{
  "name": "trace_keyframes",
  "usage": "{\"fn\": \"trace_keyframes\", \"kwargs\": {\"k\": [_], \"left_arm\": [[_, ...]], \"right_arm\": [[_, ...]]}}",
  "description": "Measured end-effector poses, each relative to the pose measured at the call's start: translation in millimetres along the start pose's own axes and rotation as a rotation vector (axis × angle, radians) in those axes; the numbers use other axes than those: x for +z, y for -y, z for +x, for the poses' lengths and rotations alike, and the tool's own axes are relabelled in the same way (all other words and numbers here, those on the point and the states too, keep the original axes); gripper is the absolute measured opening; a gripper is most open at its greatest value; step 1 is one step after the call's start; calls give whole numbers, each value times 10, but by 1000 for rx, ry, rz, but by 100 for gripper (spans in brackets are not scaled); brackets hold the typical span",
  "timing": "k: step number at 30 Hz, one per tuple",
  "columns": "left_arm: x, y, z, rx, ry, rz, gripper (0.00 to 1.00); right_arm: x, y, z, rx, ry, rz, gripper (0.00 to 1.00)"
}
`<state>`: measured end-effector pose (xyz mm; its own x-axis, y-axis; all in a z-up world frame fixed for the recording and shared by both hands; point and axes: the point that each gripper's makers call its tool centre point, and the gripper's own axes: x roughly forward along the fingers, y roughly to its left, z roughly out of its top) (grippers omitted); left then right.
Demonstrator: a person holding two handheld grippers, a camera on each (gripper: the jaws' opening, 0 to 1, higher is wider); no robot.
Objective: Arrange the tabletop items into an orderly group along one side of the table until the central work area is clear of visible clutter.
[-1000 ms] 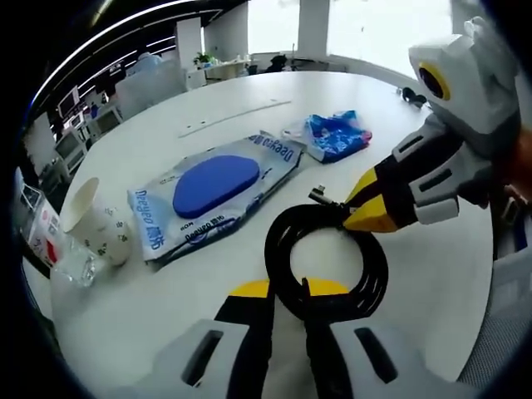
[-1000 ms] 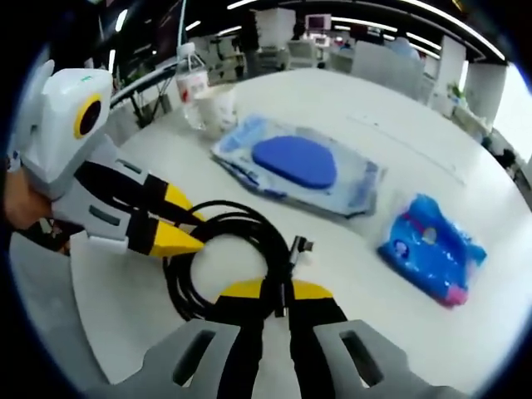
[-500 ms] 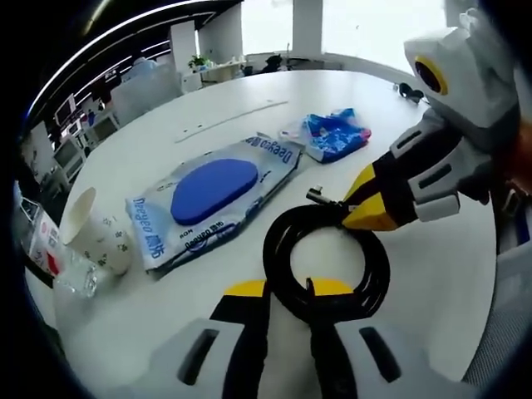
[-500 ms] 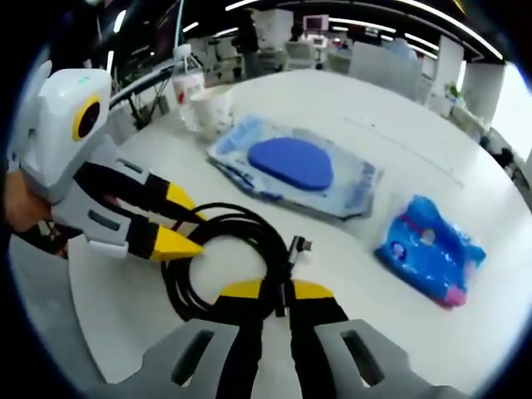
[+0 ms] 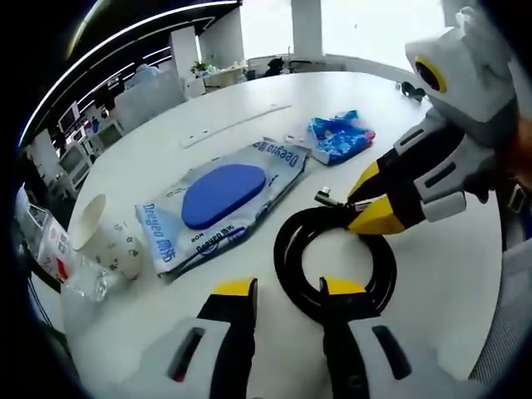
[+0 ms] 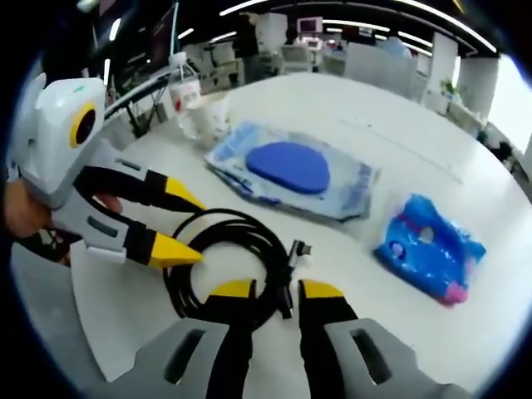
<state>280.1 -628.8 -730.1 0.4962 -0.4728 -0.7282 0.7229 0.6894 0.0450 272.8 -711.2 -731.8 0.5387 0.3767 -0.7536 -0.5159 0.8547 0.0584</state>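
On the white round table (image 5: 249, 100) in an open office, both grippers have just let go: the left gripper (image 5: 287, 293) and right gripper (image 6: 275, 293) now stand parted astride the coiled black cable (image 5: 332, 258), so it is placed; its plug end (image 5: 324, 195) points toward 11 o'clock, at the wipes pack (image 5: 220, 195).

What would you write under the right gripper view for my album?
Two open grippers around a coiled black cable on a white table.

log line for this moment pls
left gripper: open, astride cable coil | right gripper: open at coil | wipes pack, blue pouch: untouched
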Motion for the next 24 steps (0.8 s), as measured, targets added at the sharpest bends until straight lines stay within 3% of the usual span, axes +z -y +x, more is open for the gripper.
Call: {"fn": "trace_keyframes", "kwargs": {"k": [8,16,24], "left_arm": [[77,-21,-52,9,25,0,33],[186,-25,-126,13,54,22,39],[226,-24,-199,16,67,33,42]], "right_arm": [[40,65,-92,-16,26,6,26],[127,131,-165,-41,63,0,48],[174,112,-212,-35,81,-20,59]]}}
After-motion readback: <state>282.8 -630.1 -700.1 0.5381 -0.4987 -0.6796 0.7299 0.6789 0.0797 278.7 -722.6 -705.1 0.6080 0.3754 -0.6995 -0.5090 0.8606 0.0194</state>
